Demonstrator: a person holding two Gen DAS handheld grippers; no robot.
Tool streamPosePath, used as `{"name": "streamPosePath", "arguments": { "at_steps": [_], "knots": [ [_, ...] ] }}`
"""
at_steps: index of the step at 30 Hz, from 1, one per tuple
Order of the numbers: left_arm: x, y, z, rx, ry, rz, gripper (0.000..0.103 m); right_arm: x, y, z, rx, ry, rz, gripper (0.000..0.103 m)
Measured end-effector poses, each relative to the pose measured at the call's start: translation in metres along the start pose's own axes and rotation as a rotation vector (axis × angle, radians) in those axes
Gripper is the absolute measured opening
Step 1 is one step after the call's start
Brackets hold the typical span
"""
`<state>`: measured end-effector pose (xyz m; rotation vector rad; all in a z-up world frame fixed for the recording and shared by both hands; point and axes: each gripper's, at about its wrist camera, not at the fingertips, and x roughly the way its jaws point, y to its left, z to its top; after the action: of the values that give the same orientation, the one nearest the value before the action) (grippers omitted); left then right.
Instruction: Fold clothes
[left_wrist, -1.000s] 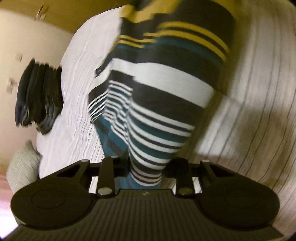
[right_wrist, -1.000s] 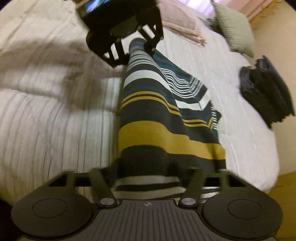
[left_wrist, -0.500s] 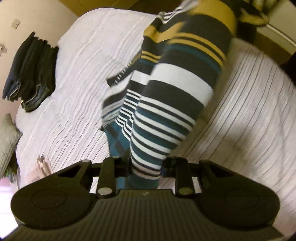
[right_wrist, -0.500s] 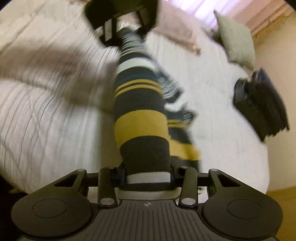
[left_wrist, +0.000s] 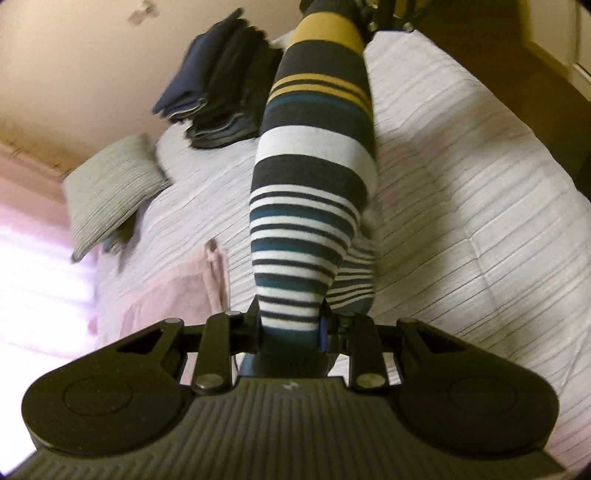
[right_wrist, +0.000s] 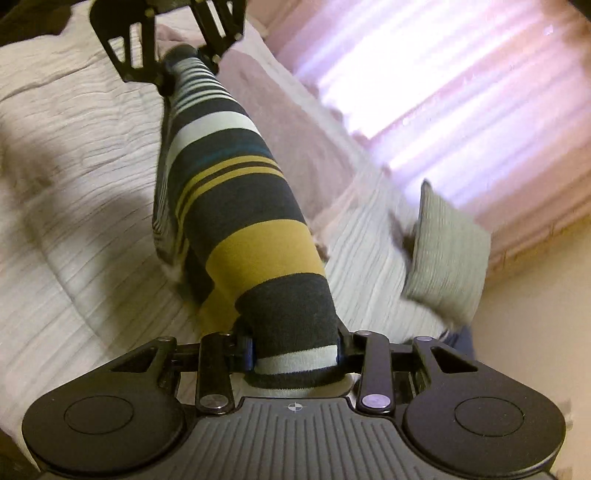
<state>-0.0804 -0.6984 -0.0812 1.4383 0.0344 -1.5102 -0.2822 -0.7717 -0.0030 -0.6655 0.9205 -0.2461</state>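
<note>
A striped garment (left_wrist: 314, 177) in dark grey, white, teal and mustard hangs stretched in the air between my two grippers, above the bed. My left gripper (left_wrist: 290, 326) is shut on its narrow-striped teal and white end. My right gripper (right_wrist: 295, 352) is shut on the opposite end, with the dark grey and white band. In the right wrist view the garment (right_wrist: 236, 192) runs up to the left gripper (right_wrist: 173, 55) at the top. A lower fold of the fabric droops beneath the stretched edge toward the bedspread.
A white ribbed bedspread (left_wrist: 461, 192) covers the bed below. A stack of folded dark clothes (left_wrist: 218, 88) lies at the far corner. A grey cushion (left_wrist: 110, 188) and a pink folded cloth (left_wrist: 173, 291) lie near the bright curtained window (right_wrist: 443, 85). The beige wall (left_wrist: 74, 55) stands behind.
Both grippers have swung round with the garment held taut. It has lifted off the bedspread and narrowed into a tight band. The window and cushion have come into view.
</note>
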Motion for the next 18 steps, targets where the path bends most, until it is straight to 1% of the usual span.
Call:
{"name": "streamPosePath", "arguments": {
  "at_steps": [2,3,4,5,6,7,8,9,10,12,13,15,17,18],
  "knots": [
    [-0.002,-0.031,0.005,-0.009,0.027,0.022,0.023,0.002,0.015,-0.011,-0.012,-0.018,0.015,0.036],
    [0.001,-0.050,0.007,-0.018,0.041,0.022,0.023,0.003,0.022,-0.017,-0.018,-0.027,0.022,0.036],
    [0.005,-0.075,0.006,-0.044,0.054,0.008,0.023,0.006,0.039,-0.027,-0.013,-0.009,0.043,0.036],
    [0.010,-0.101,0.006,-0.070,0.067,-0.010,0.024,0.009,0.057,-0.037,-0.008,0.009,0.064,0.036],
    [0.018,-0.129,0.005,-0.099,0.076,-0.048,0.024,0.014,0.080,-0.050,0.002,0.044,0.094,0.036],
    [0.026,-0.157,0.005,-0.126,0.086,-0.087,0.024,0.018,0.103,-0.063,0.001,0.087,0.140,0.036],
    [0.035,-0.189,0.004,-0.136,0.097,-0.130,0.024,0.023,0.126,-0.076,0.000,0.131,0.186,0.036],
    [0.042,-0.217,0.003,-0.134,0.105,-0.157,0.024,0.027,0.148,-0.090,-0.001,0.175,0.232,0.036],
    [0.048,-0.244,0.003,-0.131,0.110,-0.176,0.024,0.027,0.168,-0.101,-0.023,0.189,0.237,0.036],
    [0.051,-0.284,0.004,-0.108,0.104,-0.128,0.024,0.022,0.194,-0.112,-0.043,0.190,0.202,0.037],
    [0.050,-0.293,0.005,-0.118,0.105,-0.109,0.024,0.020,0.199,-0.114,-0.040,0.187,0.179,0.037],
    [0.043,-0.296,0.005,-0.168,0.106,-0.092,0.024,0.018,0.205,-0.110,-0.051,0.198,0.138,0.039],
    [0.038,-0.292,0.003,-0.200,0.111,-0.093,0.024,0.015,0.206,-0.107,-0.048,0.232,0.124,0.045],
    [0.035,-0.288,0.003,-0.211,0.116,-0.101,0.024,0.014,0.206,-0.106,-0.047,0.250,0.117,0.050]
  ]
}}
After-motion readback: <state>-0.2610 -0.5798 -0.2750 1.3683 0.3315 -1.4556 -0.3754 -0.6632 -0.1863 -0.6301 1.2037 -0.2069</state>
